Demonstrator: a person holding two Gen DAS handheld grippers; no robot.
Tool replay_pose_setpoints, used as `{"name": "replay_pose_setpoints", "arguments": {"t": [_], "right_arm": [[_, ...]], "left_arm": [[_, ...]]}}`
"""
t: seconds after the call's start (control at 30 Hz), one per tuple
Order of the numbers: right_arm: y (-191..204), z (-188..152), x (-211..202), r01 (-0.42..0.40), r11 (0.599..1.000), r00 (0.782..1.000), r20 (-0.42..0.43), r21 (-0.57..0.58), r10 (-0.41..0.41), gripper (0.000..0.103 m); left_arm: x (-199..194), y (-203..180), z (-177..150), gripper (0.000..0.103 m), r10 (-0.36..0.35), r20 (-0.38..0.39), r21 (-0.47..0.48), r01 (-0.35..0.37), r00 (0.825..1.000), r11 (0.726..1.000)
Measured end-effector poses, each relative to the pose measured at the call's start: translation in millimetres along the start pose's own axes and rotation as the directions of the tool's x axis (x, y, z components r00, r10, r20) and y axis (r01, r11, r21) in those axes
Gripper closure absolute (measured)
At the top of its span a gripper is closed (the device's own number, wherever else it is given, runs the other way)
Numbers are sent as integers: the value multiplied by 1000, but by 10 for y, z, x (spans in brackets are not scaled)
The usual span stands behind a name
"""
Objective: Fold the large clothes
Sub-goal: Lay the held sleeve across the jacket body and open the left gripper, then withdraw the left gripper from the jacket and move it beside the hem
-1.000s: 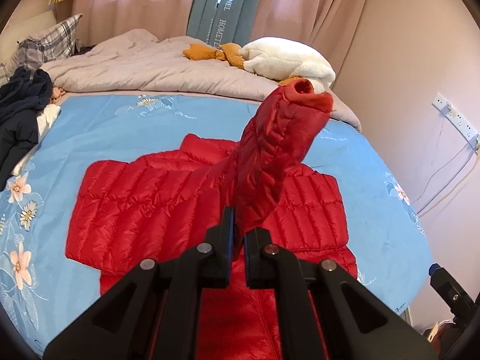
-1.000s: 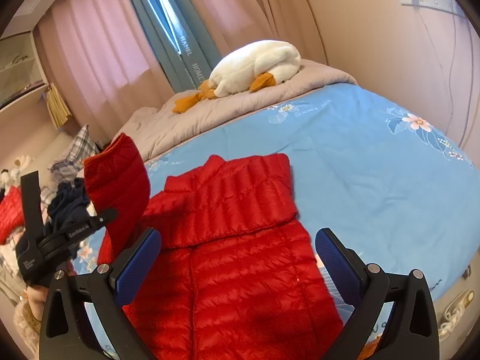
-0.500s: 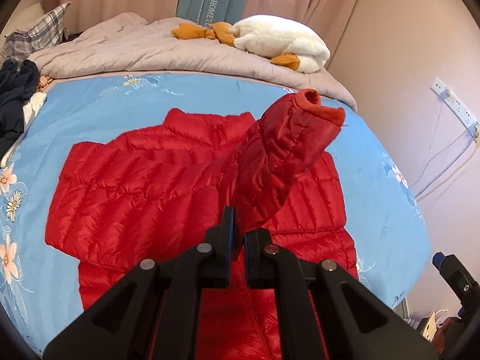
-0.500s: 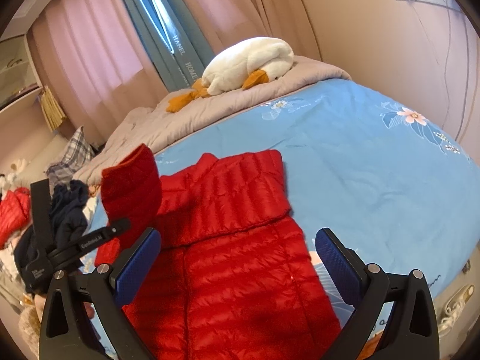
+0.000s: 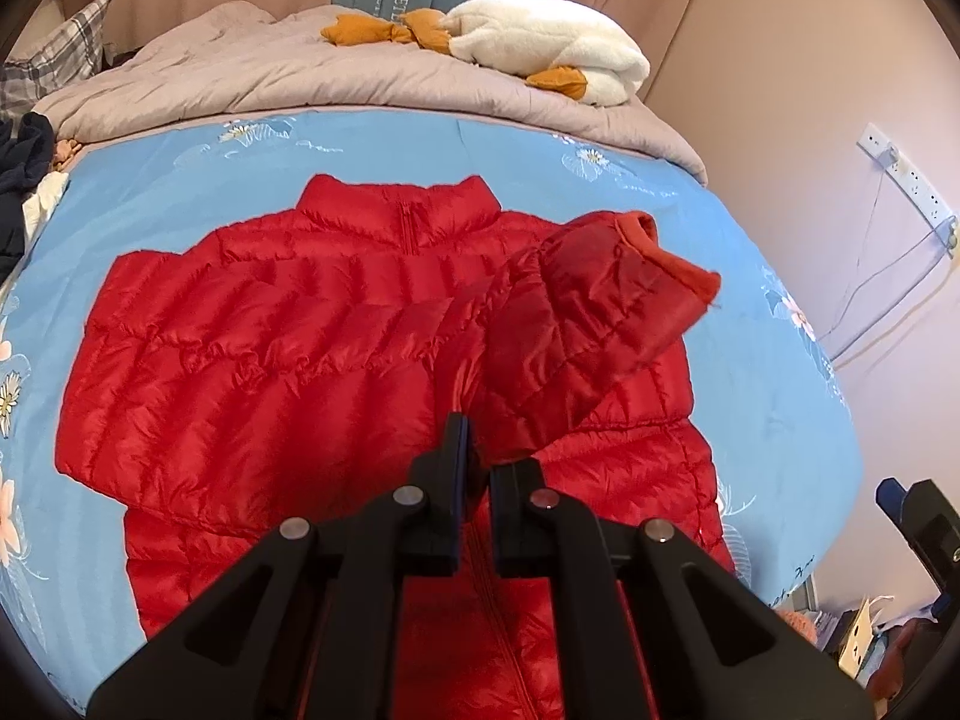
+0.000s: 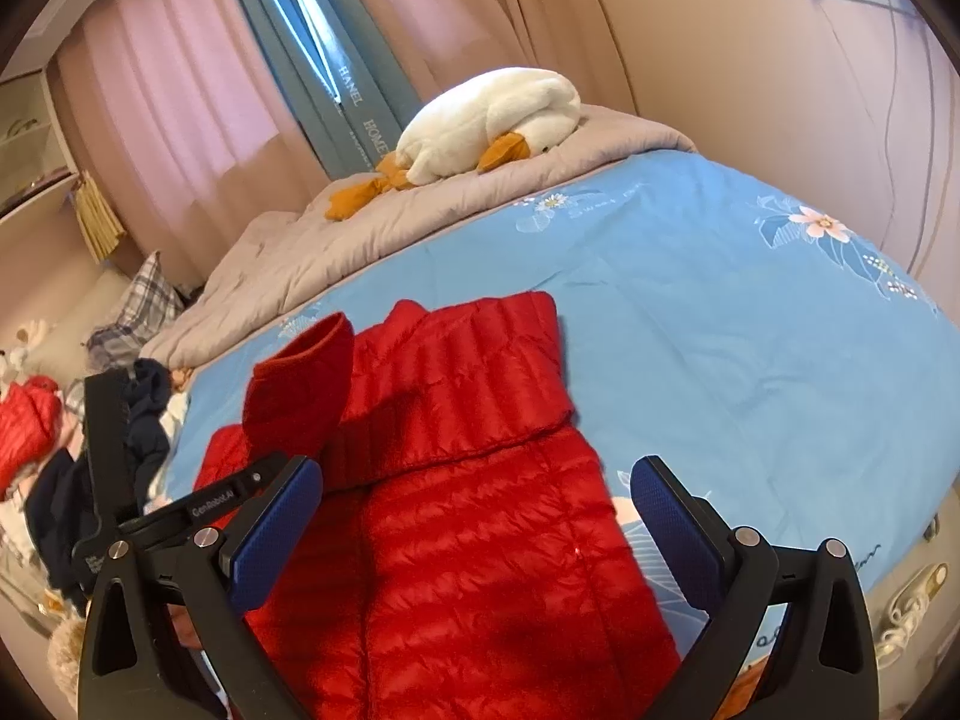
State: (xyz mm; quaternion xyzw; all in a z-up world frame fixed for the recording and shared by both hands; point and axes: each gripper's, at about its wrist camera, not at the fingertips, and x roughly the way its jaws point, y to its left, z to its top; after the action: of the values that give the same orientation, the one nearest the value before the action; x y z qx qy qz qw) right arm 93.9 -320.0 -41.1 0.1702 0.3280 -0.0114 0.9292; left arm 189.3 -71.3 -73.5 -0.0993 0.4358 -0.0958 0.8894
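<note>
Red jacket hem cut off, left tool pinching sleeve, right tool spread

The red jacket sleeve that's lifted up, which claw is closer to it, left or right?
Left. The left claw is shut on the lifted sleeve, pinching its fabric. The right claw is open, apart from the sleeve, over the red puffer jacket hem area.

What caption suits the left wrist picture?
Left gripper shut on the red jacket's sleeve, holding it above the red jacket.
</note>
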Motion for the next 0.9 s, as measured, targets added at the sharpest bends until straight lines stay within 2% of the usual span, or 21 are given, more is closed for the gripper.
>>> {"name": "replay_pose_setpoints", "arguments": {"t": [0.13,0.23,0.3,0.47,0.6,0.83,0.9], "right_arm": [[11,-6,0,0,1000,1000,-2,-2,0,1],[16,-3,-2,2,1000,1000,-1,-6,-2,1],[16,-3,-6,3,1000,1000,3,-5,-3,1],[21,-10,8,2,1000,1000,-6,-7,-2,1],[37,-13,3,2,1000,1000,-5,-12,-2,1],[76,1,18,1,1000,1000,-8,-24,-2,1],[100,12,12,3,1000,1000,-5,-31,-3,1]], "left_arm": [[29,-9,-13,97,3,-19,8,-3,1000,1000],[-1,-15,-19,85,-2,-20,12,2,1000,1000],[-27,-12,-20,70,-6,-17,7,6,1000,1000],[-165,8,-25,57,-7,13,1,7,1000,1000],[-315,81,-20,52,-2,42,-19,3,999,1000],[-702,391,-27,31,37,123,-89,-26,992,996],[-831,525,-41,22,62,148,-122,-44,987,992]]}}
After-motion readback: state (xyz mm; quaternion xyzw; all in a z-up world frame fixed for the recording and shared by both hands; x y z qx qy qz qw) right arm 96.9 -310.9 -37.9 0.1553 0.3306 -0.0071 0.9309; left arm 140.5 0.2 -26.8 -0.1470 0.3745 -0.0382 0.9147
